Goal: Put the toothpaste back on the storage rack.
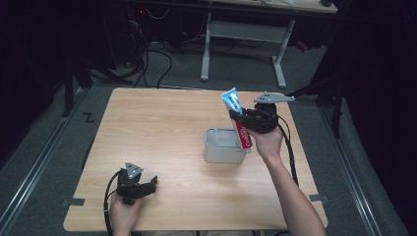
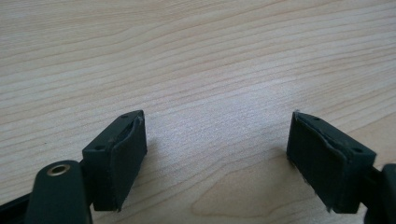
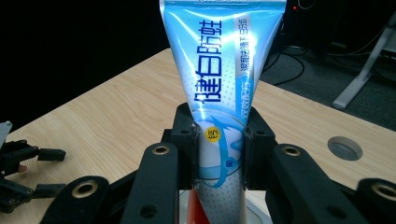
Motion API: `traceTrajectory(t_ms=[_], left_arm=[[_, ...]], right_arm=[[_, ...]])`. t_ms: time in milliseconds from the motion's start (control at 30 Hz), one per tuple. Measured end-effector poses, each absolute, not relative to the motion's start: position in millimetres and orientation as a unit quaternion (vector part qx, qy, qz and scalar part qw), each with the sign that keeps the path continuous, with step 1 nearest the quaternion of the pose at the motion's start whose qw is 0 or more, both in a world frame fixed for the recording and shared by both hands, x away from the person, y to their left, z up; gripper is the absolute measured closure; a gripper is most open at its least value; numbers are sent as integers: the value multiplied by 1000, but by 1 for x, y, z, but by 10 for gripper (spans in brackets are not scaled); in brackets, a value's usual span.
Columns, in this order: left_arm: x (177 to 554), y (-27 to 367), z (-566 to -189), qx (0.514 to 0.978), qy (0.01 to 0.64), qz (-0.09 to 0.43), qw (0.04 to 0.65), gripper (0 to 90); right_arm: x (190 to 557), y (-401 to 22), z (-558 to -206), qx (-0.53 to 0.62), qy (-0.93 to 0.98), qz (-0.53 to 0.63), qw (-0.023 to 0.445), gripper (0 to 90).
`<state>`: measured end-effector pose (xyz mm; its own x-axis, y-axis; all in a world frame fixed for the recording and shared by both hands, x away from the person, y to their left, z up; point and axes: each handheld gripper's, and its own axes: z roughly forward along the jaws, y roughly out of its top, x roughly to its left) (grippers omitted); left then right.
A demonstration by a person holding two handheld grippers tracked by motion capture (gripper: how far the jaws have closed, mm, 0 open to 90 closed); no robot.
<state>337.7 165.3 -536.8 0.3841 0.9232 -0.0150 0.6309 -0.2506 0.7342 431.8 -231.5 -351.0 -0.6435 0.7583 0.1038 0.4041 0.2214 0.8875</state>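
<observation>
Your right gripper has its two black jaws closed on a blue, white and red toothpaste tube, pinching it across the middle. In the right gripper view the tube rises between the jaws with its flat crimped blue end up, blue characters running along its length, and its red lower part dropping below the jaws. From the high view the tube stands tilted, its crimped end leaning toward the far edge of the light wooden table and its red lower end reaching down at the right side of a small grey rectangular plastic bin. You cannot tell whether that end touches the bin. The bin sits right of the table's centre, nearer the right edge than the left.

Your left gripper rests low near the table's near-left corner, held in your left hand, well apart from the bin and tube. In the left gripper view its jaws stand wide apart with bare wood grain between the black pads, gripping nothing.
</observation>
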Motion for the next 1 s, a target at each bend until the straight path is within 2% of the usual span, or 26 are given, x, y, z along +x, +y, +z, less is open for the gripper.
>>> traceTrajectory(t_ms=[1000], left_arm=[[338, 165, -537, 761, 510, 217, 337, 205]], right_arm=[[457, -208, -354, 391, 751, 500, 182, 712]])
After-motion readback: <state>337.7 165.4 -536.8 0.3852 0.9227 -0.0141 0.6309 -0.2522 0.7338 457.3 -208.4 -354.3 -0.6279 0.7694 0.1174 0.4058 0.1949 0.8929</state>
